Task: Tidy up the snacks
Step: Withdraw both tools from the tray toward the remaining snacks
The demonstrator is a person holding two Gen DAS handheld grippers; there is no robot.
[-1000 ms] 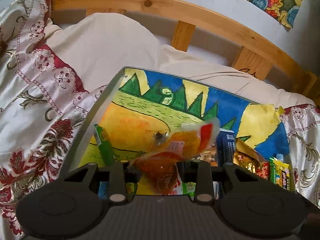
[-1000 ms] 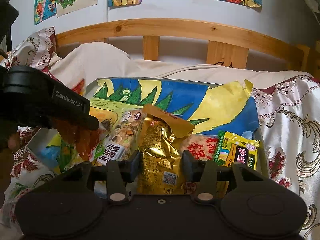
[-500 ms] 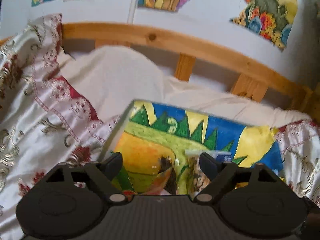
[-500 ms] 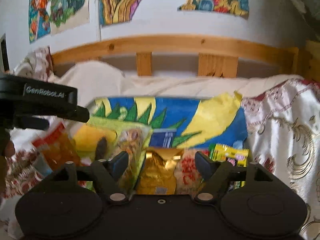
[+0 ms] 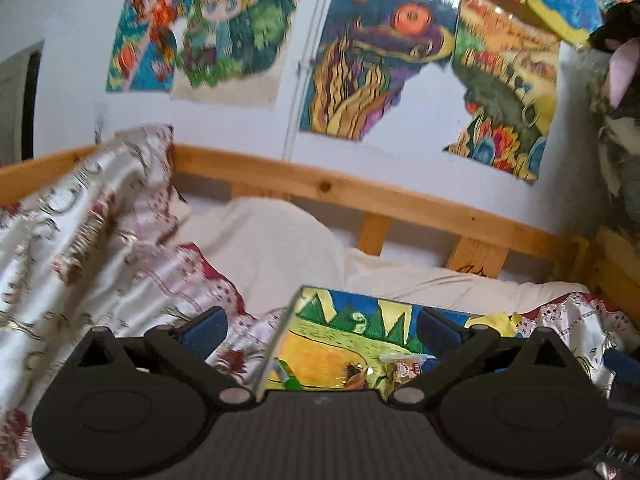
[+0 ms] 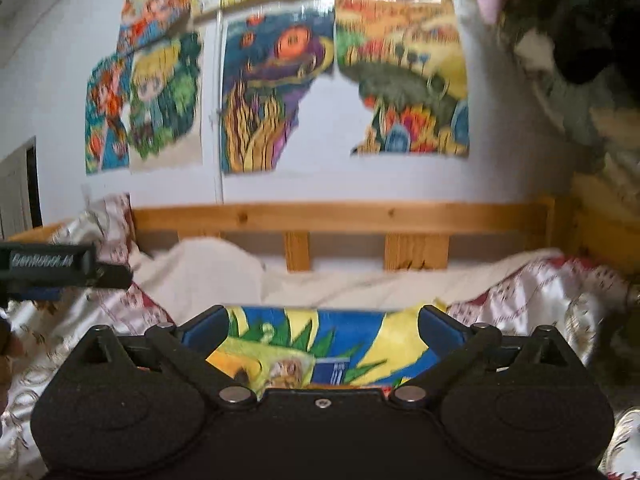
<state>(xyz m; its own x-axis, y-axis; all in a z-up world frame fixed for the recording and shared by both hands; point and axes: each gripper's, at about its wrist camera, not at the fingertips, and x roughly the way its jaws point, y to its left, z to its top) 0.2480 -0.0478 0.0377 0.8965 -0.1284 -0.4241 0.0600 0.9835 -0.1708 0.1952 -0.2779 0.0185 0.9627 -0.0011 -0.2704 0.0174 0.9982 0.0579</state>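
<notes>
A shallow box lined with a bright painted picture (image 5: 340, 320) lies on the bed and holds snack packets. In the left wrist view a green packet (image 5: 286, 376) and a clear nut packet (image 5: 404, 364) peek over the gripper body. My left gripper (image 5: 320, 326) hangs above the box's near left corner, its jaws opening wide with nothing between them. In the right wrist view the box (image 6: 352, 340) sits low, with a nut packet (image 6: 288, 370) and a blue packet (image 6: 336, 372) in it. My right gripper (image 6: 322, 324) is above it, jaws opening, empty. The left gripper (image 6: 52, 264) shows at the left edge.
A wooden bed rail (image 5: 400, 200) runs behind a white pillow (image 5: 272, 248). A floral satin quilt (image 5: 80, 240) is bunched on the left and also lies on the right (image 6: 540, 300). Paintings (image 6: 272, 92) hang on the wall. A dark plush toy (image 6: 580, 40) hangs at the upper right.
Both grippers let go: the left of an orange packet, the right of a gold packet. Both opened wide, rose and tilted up, so the box sank low and the wall came into view.
</notes>
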